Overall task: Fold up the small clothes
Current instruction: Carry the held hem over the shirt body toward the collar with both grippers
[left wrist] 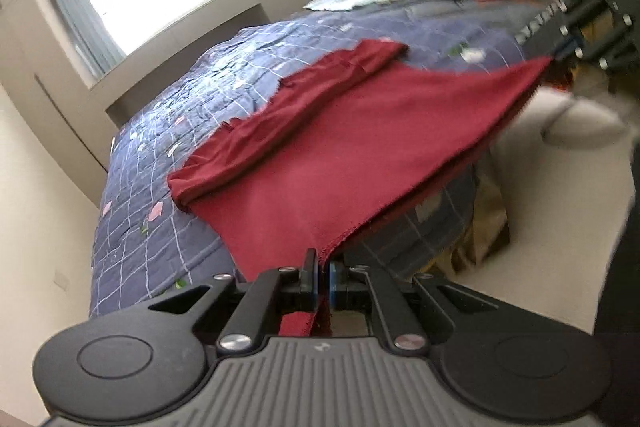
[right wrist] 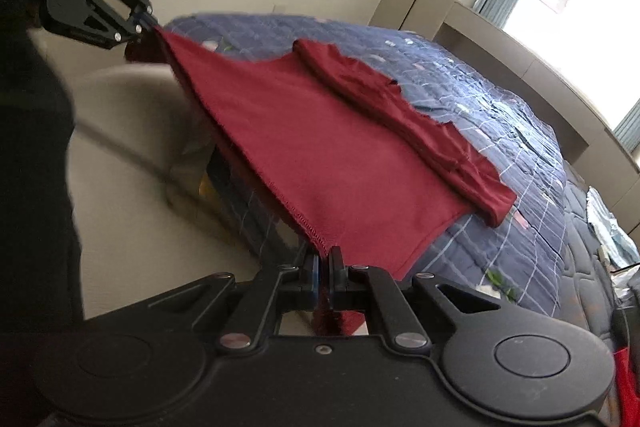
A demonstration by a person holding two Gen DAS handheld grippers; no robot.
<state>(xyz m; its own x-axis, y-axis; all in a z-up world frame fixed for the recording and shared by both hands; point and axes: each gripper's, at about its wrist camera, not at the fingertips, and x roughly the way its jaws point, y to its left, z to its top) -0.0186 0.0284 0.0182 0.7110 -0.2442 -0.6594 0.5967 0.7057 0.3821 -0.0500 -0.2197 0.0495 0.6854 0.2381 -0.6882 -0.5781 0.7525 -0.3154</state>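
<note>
The hem of a dark red garment (left wrist: 360, 147) is pinched at one corner by the left hand-held gripper (left wrist: 323, 267), its jaws closed on the cloth, and at the other corner by the right hand-held gripper (right wrist: 325, 267), likewise clamped. Only a narrow bite of fabric is held, so a corner could be lost if the hem is pulled tighter. Beyond the hand-held grippers, the folded-in sleeves (right wrist: 404, 115) lie loose on the blue quilted bed (left wrist: 168, 131); they could be dragged askew, spoiling the fold.
</note>
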